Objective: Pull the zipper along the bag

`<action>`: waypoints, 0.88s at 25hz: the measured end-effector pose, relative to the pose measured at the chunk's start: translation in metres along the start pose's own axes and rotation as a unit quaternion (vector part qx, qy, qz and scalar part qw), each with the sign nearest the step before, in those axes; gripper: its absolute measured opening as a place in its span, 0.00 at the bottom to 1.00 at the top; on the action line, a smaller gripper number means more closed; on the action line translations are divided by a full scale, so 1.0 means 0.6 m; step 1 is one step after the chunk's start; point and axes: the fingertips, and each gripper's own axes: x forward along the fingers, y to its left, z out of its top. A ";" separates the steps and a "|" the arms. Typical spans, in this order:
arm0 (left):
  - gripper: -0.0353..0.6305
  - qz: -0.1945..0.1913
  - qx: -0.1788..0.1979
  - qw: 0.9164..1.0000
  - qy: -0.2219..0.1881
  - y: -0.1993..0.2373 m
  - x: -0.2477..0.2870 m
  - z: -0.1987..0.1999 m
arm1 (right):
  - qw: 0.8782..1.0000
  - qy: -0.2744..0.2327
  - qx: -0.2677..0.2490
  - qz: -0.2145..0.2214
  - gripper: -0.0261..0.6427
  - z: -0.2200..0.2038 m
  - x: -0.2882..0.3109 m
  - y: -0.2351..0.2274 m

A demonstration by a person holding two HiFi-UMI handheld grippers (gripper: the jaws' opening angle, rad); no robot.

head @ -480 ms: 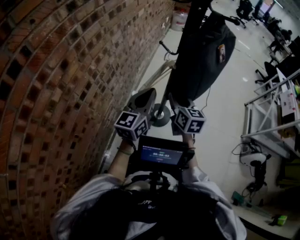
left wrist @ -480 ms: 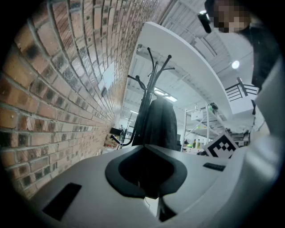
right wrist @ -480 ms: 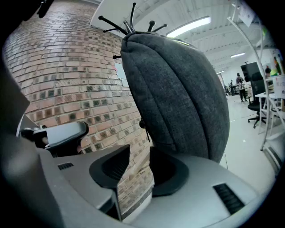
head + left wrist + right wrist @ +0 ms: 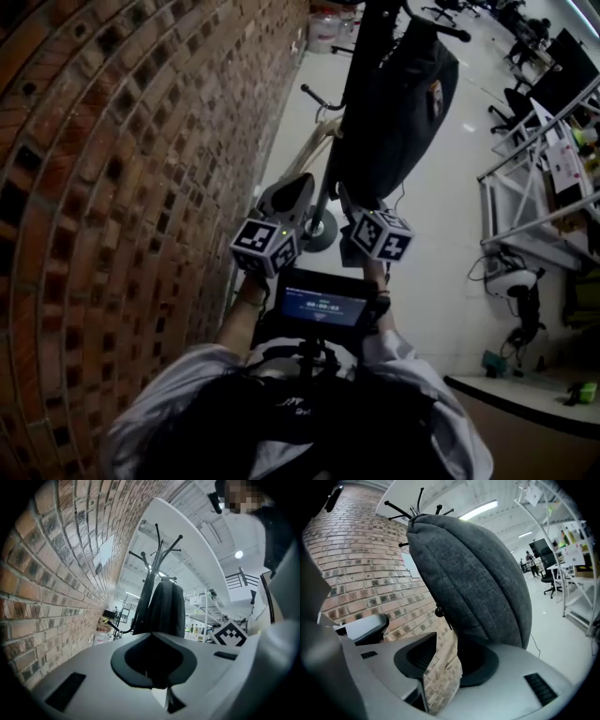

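Against the frame of half a second before, hardly any shift of the left gripper point(image 4: 152, 635) or the right gripper point(image 4: 447, 641), both held in front of the chest. Only a small turn of the head view, with the bag point(image 4: 398, 103) and the coat stand point(image 4: 357, 75) now slightly more to the left and the metal rack point(image 4: 539, 202) more inside the picture at the right. Counted: two grippers, two marker cubes point(image 4: 265, 248), one bag, one coat stand, one small screen point(image 4: 322, 306) at the chest. For the left gripper: held level, closed tip to tip with nothing between, pointing toward the stand and the bag but apart from them. For the right gripper: tilted a little downward, spread wide and empty, with only the brick wall point(image 4: 112, 187) visible through the gap. Bottom of the bag close over its right-hand jaw; touching or not, impossible to tell. As for the bag: dark grey, rounded and full-looking, hanging on the black stand beside the brick wall, above the pale floor point(image 4: 441, 234). Closed as far as visible, so contents hidden. No way to make out the zipper in any view.
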 end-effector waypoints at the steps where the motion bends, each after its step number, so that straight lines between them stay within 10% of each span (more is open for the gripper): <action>1: 0.06 -0.006 0.000 1.000 0.000 0.001 0.002 0.001 | 1.000 -0.002 0.007 -0.002 0.26 0.001 0.000 0.000; 22: 0.06 -0.053 -0.014 0.998 0.015 0.001 0.017 -0.014 | 0.995 -0.061 0.074 -0.010 0.18 0.037 -0.009 0.024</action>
